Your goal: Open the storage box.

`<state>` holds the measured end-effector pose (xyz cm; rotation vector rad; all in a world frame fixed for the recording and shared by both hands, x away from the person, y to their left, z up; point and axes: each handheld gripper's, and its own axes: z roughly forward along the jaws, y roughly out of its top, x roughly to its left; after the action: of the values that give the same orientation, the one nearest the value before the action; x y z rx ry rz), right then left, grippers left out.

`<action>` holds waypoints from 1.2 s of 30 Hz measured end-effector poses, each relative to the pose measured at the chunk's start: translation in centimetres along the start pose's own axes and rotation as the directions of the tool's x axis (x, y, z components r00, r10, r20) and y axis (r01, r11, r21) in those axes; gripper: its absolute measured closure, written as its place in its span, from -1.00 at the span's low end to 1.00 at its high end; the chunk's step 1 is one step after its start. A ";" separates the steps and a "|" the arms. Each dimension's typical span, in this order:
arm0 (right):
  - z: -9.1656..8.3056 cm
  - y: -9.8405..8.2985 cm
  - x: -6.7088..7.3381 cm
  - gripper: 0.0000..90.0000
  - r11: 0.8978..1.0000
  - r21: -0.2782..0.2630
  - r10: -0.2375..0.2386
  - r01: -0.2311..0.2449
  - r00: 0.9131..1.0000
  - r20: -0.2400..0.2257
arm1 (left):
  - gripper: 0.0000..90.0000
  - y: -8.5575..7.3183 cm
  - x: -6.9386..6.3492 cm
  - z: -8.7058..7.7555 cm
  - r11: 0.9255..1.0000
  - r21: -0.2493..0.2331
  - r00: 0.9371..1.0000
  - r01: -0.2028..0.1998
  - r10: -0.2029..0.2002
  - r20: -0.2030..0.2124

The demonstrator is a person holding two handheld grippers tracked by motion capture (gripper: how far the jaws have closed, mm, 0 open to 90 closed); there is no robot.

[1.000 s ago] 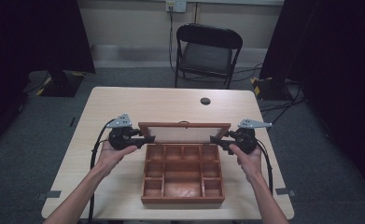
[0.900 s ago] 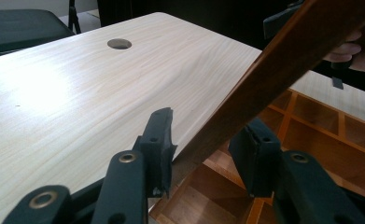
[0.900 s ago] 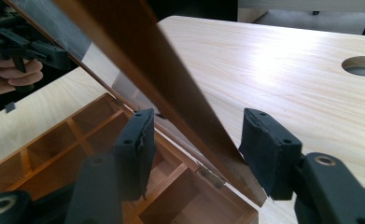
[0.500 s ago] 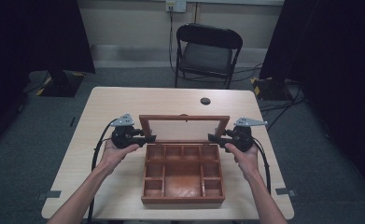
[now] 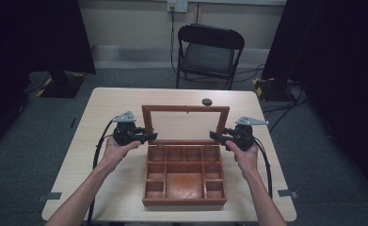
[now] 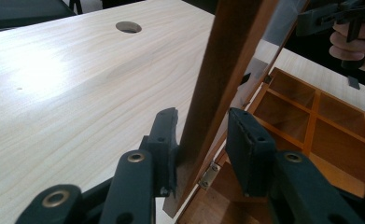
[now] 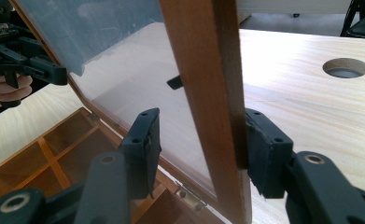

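A wooden box (image 5: 185, 201) with several compartments sits on the table, its glass-paned lid (image 5: 185, 109) standing nearly upright on the rear hinges. My left gripper (image 5: 151, 136) straddles the lid's left frame rail (image 6: 227, 56). Its jaws have just been closing: one pad (image 6: 164, 140) touches the wood, while the other stands a sliver off. My right gripper (image 5: 213, 135) holds the right frame rail (image 7: 203, 60). Its jaws have also just been closing, and its outer pad (image 7: 264, 149) presses the rail. A brass hinge (image 6: 209, 175) shows below the jaws.
A round black grommet hole (image 5: 207, 101) lies in the tabletop behind the lid. A black folding chair (image 5: 210, 52) stands beyond the far table edge. Cables trail from both grippers down past the forearms. Bare tabletop (image 5: 101, 108) stretches left and right of the box.
The lid has swung up from a low tilt to nearly upright. Both grippers have stayed at its two sides, shifting only slightly.
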<state>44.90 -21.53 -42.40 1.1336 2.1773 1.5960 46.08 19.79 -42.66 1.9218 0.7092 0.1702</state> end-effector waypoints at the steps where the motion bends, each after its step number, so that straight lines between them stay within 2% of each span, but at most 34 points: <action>1: 0.0 0.0 0.0 0.12 1.000 -0.002 0.000 0.000 1.000 0.004 | 0.42 0.0 0.0 0.1 1.000 -0.004 1.000 0.010 -0.010 0.003; 3: 0.1 0.0 0.1 0.12 1.000 0.002 -0.008 0.008 1.000 0.016 | 0.42 0.0 0.1 0.1 1.000 -0.001 1.000 0.004 -0.004 -0.003; 7: 0.3 0.0 0.2 0.12 1.000 0.008 -0.012 0.011 0.999 0.037 | 0.41 0.0 0.5 0.4 0.999 -0.017 1.000 0.027 -0.027 -0.005; 11: 0.3 0.0 0.0 0.13 1.000 0.014 -0.012 0.011 0.999 0.040 | 0.41 -0.1 0.8 0.8 0.999 -0.030 0.999 0.045 -0.045 -0.009; 17: 0.6 0.0 -0.2 0.13 1.000 0.012 -0.013 0.012 0.999 0.044 | 0.42 -0.2 1.1 0.9 0.998 -0.031 0.999 0.047 -0.047 -0.011; 22: 0.9 -0.5 -0.3 0.09 0.998 0.048 -0.030 0.028 0.998 0.055 | 0.45 -0.6 1.2 0.9 0.998 -0.021 0.998 0.057 -0.058 -0.019; 26: 1.1 -0.6 -0.7 0.10 0.999 0.041 -0.009 0.007 0.998 0.055 | 0.47 -1.2 1.4 1.0 0.998 0.000 0.998 0.064 -0.063 -0.029; 33: 1.7 -0.8 -1.1 0.09 0.999 0.035 0.017 -0.019 0.998 0.057 | 0.49 -1.6 1.8 1.2 0.996 -0.009 0.995 0.094 -0.094 -0.031; 36: 1.8 -0.8 -1.2 -0.01 0.999 0.036 0.033 -0.035 0.998 0.045 | 0.49 -1.7 2.0 1.3 0.993 -0.010 0.993 0.115 -0.115 -0.023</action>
<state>46.40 -21.10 -44.11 1.2113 2.1790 1.5355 47.57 20.35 -45.08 1.8681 0.8318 0.1241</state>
